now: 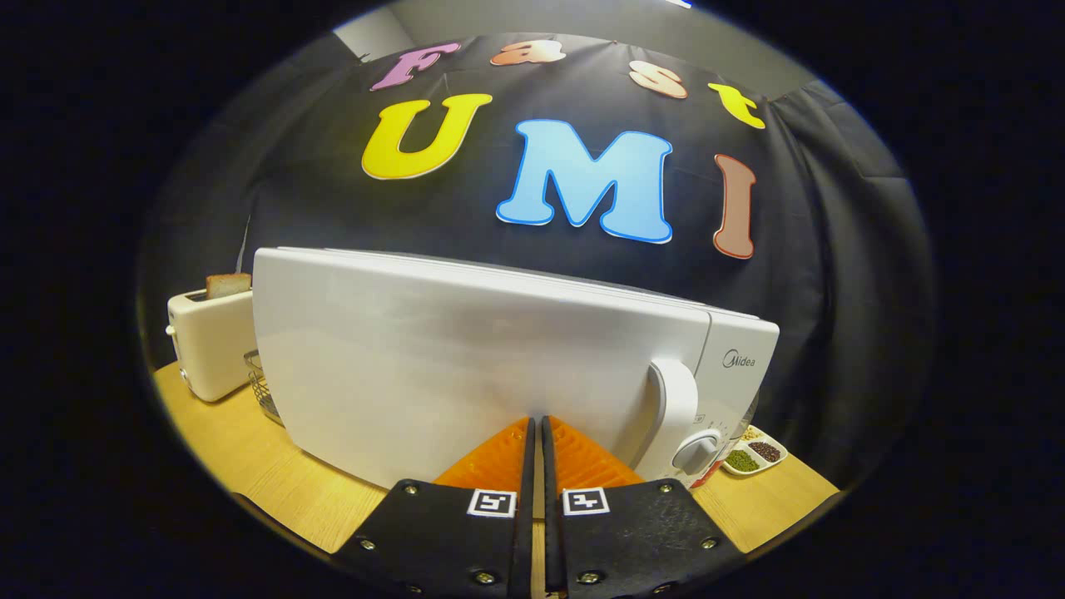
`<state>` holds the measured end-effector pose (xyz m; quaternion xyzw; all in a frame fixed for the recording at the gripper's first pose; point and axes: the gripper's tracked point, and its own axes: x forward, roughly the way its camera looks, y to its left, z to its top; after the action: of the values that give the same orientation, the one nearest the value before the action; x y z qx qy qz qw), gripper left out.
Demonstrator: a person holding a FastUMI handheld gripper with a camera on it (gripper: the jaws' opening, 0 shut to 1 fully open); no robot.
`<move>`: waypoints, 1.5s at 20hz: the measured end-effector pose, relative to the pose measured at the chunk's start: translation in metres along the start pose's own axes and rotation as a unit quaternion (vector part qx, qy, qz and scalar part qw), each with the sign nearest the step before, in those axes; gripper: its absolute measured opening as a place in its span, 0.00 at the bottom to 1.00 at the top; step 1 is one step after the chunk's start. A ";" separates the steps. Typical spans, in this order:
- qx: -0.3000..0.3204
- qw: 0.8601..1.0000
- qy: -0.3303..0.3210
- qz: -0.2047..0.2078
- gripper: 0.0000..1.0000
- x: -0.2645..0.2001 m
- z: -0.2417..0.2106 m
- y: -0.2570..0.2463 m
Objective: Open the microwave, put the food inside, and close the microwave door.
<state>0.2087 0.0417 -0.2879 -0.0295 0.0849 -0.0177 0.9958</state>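
A white microwave stands on the wooden table right in front of me. Its door is closed or very nearly closed, with a white vertical handle at the door's right side and a round knob below it. My gripper is shut with nothing between its fingers. The fingertips rest against or just short of the lower door, left of the handle. The food is hidden from me.
A white toaster with a slice of bread in its slot stands left of the microwave, a wire basket beside it. A small divided dish of beans sits on the table right of the microwave.
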 end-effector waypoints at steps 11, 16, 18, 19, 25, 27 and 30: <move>0.113 0.985 0.053 0.115 0.07 -0.101 0.016 0.034; 0.128 0.977 0.068 0.155 0.07 -0.149 0.036 0.042; 0.121 0.979 0.051 0.154 0.07 -0.165 0.051 0.035; 0.128 0.978 0.046 0.160 0.07 -0.175 0.059 0.036; 0.118 0.976 0.000 0.184 0.07 -0.235 0.121 0.023; 0.110 0.978 -0.031 0.176 0.07 -0.250 0.146 0.012; 0.080 0.983 -0.079 0.145 0.07 -0.266 0.180 -0.013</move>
<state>-0.0226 0.0498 -0.0658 0.0616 0.0078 0.1229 0.9905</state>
